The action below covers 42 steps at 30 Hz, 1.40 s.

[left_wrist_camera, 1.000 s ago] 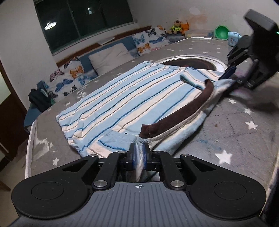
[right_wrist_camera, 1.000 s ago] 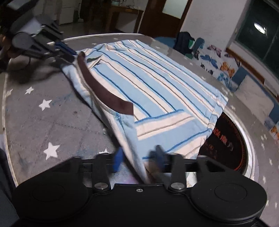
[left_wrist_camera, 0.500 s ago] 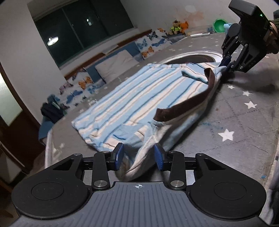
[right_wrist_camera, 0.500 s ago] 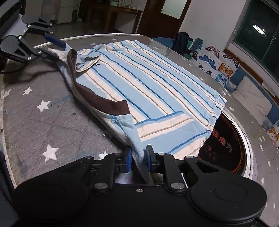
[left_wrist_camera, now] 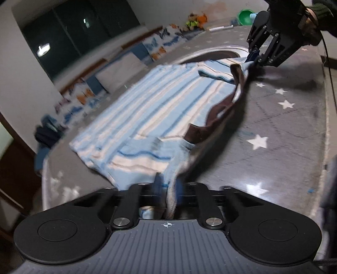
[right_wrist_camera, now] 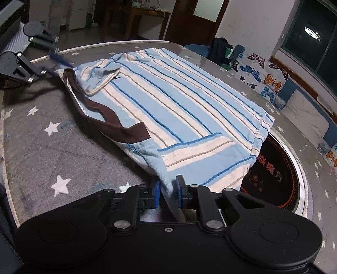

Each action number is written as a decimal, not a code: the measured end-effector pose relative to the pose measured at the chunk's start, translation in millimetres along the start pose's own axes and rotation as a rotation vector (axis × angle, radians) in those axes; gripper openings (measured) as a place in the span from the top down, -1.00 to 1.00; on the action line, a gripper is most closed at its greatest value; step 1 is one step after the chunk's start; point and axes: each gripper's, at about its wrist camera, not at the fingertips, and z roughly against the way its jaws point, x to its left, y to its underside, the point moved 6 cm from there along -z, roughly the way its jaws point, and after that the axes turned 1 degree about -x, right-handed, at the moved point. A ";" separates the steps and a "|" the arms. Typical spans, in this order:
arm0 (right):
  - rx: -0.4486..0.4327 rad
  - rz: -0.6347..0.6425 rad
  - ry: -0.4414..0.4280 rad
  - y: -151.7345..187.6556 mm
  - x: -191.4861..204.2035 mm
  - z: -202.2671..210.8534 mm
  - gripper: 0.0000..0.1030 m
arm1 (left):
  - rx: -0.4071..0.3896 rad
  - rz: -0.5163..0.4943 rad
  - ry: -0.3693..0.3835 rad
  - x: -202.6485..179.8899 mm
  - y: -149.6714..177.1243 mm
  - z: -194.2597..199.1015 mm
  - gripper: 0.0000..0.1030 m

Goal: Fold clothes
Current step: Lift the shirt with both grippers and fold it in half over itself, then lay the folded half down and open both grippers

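The left claw (left_wrist_camera: 167, 185) has its blue pads a narrow gap apart with a gathered corner of the striped polo shirt (left_wrist_camera: 147, 111) running between them; motion blur keeps me from telling whether the pads actually press the cloth. The right claw (right_wrist_camera: 167, 192) stands slightly parted, a fold of the shirt's (right_wrist_camera: 179, 109) light blue shoulder cloth passing through the gap and touching the left pad, with a sliver of space at the other pad. Each claw also appears far off in the other's view: the right claw (left_wrist_camera: 256, 58) pinches the raised far corner in the left wrist view, and the left claw (right_wrist_camera: 53, 63), blurred, meets the opposite corner in the right wrist view. The shirt lies on a grey star-printed mattress (right_wrist_camera: 42, 147), its brown collar (right_wrist_camera: 109, 122) edge lifted and strung between the two claws, the rest flat. Its long axis runs away from that collar edge toward the hem, and the blue and cream stripes follow the same direction. Only the right wrist view shows the dark round disc with orange lettering (right_wrist_camera: 276, 175) under the hem corner, a dark backpack (right_wrist_camera: 221, 52) and the butterfly-print cushions (right_wrist_camera: 263, 73) sharply. Only the left wrist view shows the green bowl (left_wrist_camera: 245, 16), the stuffed toys (left_wrist_camera: 195, 20) and the person's hand (left_wrist_camera: 309, 27) behind the right claw.
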 end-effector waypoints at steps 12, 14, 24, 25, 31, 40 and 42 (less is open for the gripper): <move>-0.036 -0.023 -0.098 5.5 42.9 96.4 0.88 | -0.110 0.081 0.073 -36.6 -3.1 128.4 0.86; -0.035 -0.036 -0.089 -0.7 34.7 85.1 0.88 | -0.116 0.081 0.042 -40.8 -5.3 140.6 0.86; -0.032 -0.106 -0.033 -34.7 -13.3 16.2 0.88 | -0.148 0.166 -0.181 32.0 -47.2 73.5 0.87; -0.031 -0.113 -0.028 -38.1 -18.1 9.4 0.88 | -0.144 0.169 -0.194 40.9 -51.2 60.8 0.87; -0.029 -0.154 0.006 -58.4 -46.8 -31.9 0.88 | -0.090 0.269 -0.211 93.8 -63.3 -14.2 0.87; -0.056 -0.207 0.017 -75.0 -68.0 -55.9 0.88 | 0.015 0.382 -0.231 134.3 -55.2 -99.4 0.85; -0.063 -0.218 0.018 -78.3 -72.0 -59.9 0.77 | 0.039 0.409 -0.235 138.1 -49.8 -112.3 0.81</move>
